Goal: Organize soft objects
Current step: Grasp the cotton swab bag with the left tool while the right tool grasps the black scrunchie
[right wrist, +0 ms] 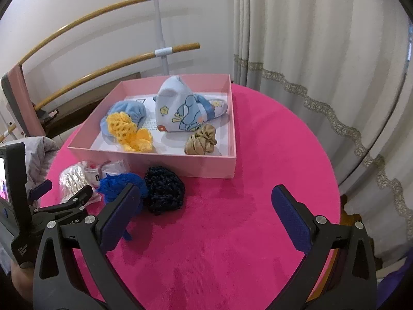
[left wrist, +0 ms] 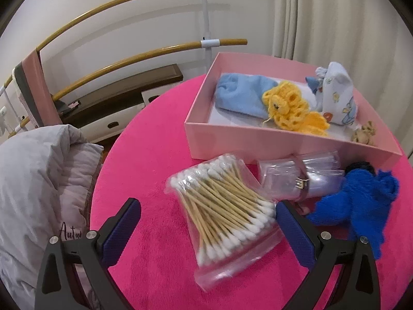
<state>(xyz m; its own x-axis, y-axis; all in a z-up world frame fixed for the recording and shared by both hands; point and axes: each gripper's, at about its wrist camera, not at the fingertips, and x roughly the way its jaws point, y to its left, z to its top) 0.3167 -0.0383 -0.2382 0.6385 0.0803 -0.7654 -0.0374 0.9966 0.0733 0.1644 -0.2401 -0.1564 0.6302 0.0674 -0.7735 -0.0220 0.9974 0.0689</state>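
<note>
A pink box [left wrist: 258,139] [right wrist: 180,162] on the round pink table holds a light blue cloth [left wrist: 240,93] [right wrist: 129,111], a yellow crochet piece [left wrist: 289,106] [right wrist: 129,131], a printed white-and-blue cloth [left wrist: 338,95] [right wrist: 180,108] and a tan scrunchie [left wrist: 364,133] [right wrist: 201,139]. In front of the box lie a royal blue knit piece [left wrist: 356,204] [right wrist: 121,186] and a dark navy crochet piece [right wrist: 165,188]. My left gripper [left wrist: 209,217] is open above a bag of cotton swabs [left wrist: 222,206]. My right gripper [right wrist: 204,201] is open and empty over bare table, right of the navy piece.
A roll of clear plastic bags with a band [left wrist: 299,175] lies between the swabs and the box. A grey padded coat [left wrist: 38,180] sits left of the table. A wooden rail rack [left wrist: 129,13] and curtains [right wrist: 322,64] stand behind. The left gripper shows in the right wrist view [right wrist: 64,201].
</note>
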